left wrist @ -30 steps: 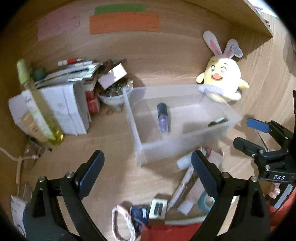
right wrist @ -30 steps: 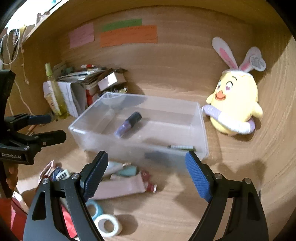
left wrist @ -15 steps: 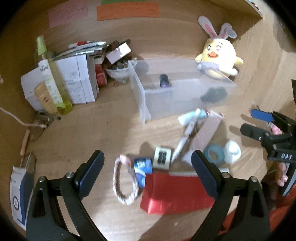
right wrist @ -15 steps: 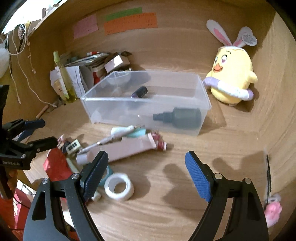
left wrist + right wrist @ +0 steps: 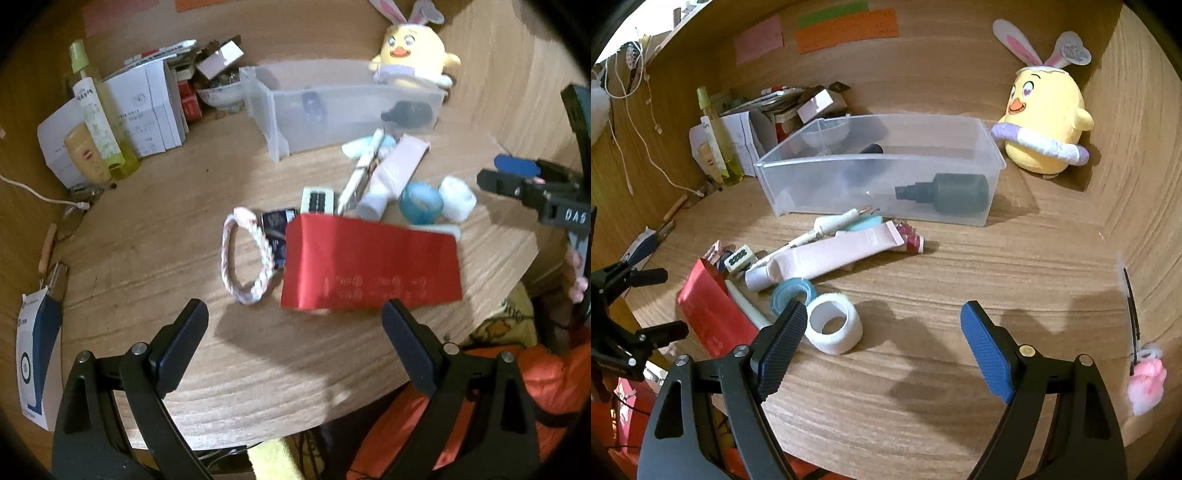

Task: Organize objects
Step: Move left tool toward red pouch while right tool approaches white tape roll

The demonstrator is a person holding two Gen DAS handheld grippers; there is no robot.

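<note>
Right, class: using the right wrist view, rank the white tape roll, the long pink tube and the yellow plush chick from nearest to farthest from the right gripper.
1. White tape roll, beside the right gripper's left finger.
2. Long pink tube, mid-desk, in front of the clear bin.
3. Yellow plush chick, back right corner.

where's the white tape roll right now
In the right wrist view the white fabric tape roll lies on the wooden desk, lower left of centre, touching the blue tape roll, in front of the clear plastic bin.

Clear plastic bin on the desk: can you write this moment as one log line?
clear plastic bin: dark bottle inside | white tape roll: outside, on wooden desk | left gripper: open, empty | right gripper: open, empty
</note>
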